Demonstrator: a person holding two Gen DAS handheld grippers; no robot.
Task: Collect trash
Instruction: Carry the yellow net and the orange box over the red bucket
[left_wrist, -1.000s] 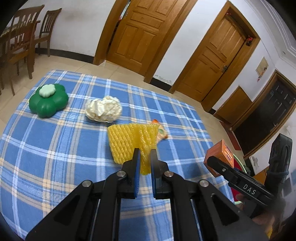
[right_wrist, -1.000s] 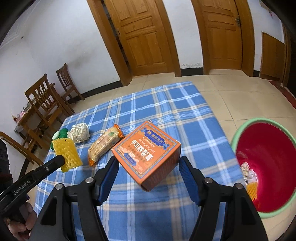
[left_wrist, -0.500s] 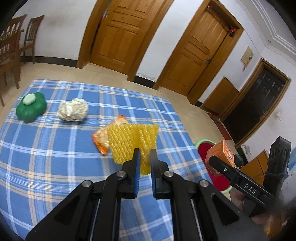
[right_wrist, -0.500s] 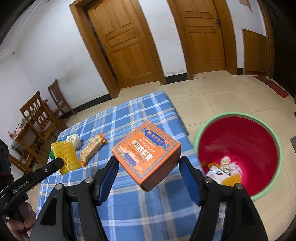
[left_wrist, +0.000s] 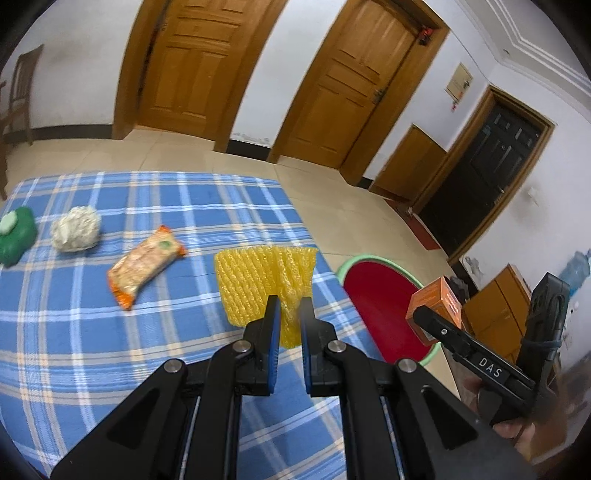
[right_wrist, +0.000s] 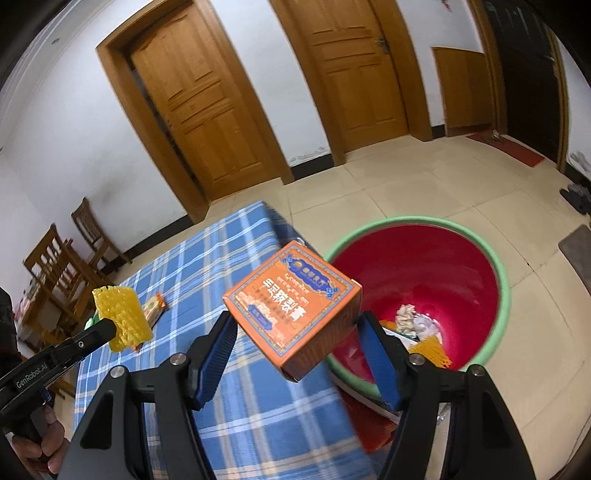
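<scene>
Right wrist view alone shows scraps inside the red basin (right_wrist: 443, 266); its right gripper (right_wrist: 295, 343) clamps an orange printed box (right_wrist: 291, 306) by the rim. Left gripper (left_wrist: 288, 314) pinches yellow foam netting (left_wrist: 258, 273), ribbed and crumpled, above the plaid tablecloth (left_wrist: 92, 332).

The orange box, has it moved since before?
Yes. The orange box, held in the right gripper, has left the blue checked table and now reaches over the red bin's rim.
</scene>
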